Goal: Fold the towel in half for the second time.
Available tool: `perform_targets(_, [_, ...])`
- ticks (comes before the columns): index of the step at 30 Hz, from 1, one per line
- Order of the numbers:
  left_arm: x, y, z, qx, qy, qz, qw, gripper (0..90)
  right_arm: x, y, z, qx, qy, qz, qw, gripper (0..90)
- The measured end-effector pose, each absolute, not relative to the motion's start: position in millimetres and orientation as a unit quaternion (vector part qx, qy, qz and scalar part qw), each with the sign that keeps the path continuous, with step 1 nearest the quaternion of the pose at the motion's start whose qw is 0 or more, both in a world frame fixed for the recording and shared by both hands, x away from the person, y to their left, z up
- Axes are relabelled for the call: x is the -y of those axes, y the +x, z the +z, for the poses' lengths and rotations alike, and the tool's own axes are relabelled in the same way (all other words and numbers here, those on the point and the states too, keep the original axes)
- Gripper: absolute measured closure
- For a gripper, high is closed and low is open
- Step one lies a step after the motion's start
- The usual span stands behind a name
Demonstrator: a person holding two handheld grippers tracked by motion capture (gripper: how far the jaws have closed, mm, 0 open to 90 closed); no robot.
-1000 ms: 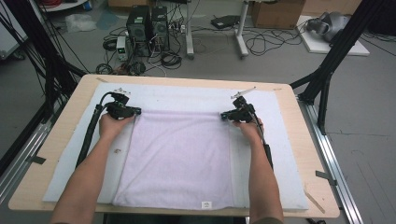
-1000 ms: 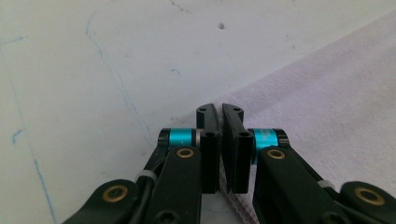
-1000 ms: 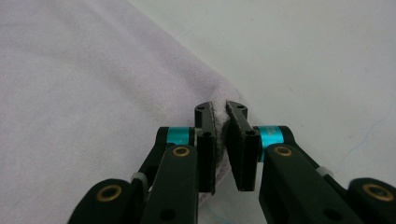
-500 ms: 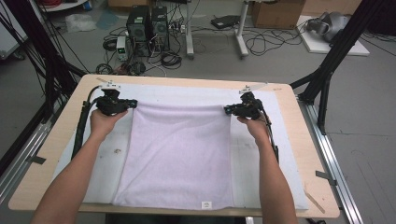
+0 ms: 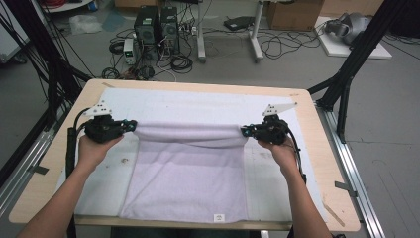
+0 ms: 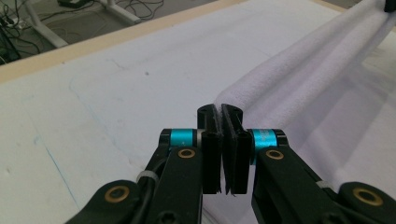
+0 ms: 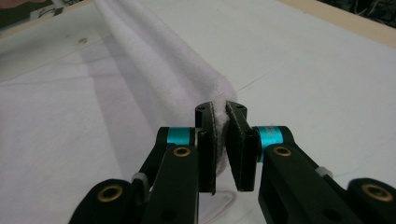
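— While both hands are raised, what does the left gripper (image 5: 130, 125) hold?
— Its jaws are clamped on one far corner of the pale lilac towel (image 5: 188, 173).
— And the right gripper (image 5: 246, 132)?
— Pinched on the other far corner; cloth shows between its pads. The lifted edge stretches between the two tools, the rest trailing beneath them onto the white mat (image 5: 198, 101) toward the person.
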State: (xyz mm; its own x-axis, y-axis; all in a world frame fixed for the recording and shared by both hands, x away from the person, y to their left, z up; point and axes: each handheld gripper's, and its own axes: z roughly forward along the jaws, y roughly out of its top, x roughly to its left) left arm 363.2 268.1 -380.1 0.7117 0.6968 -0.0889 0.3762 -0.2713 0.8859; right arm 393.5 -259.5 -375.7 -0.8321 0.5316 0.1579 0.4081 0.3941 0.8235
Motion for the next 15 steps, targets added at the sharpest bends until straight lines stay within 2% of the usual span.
perform_targets(11, [-279,286,-406,-0.311,0.799,0.143,0.495,86.3,257,326,-401,-0.849,0.246,0.467,0.034,82.0])
perform_targets(15, [-279,262,-418,-0.299,0.817,0.126,0.478,83.8,256,305,-415,-0.852,0.234,0.468,0.014,77.1])
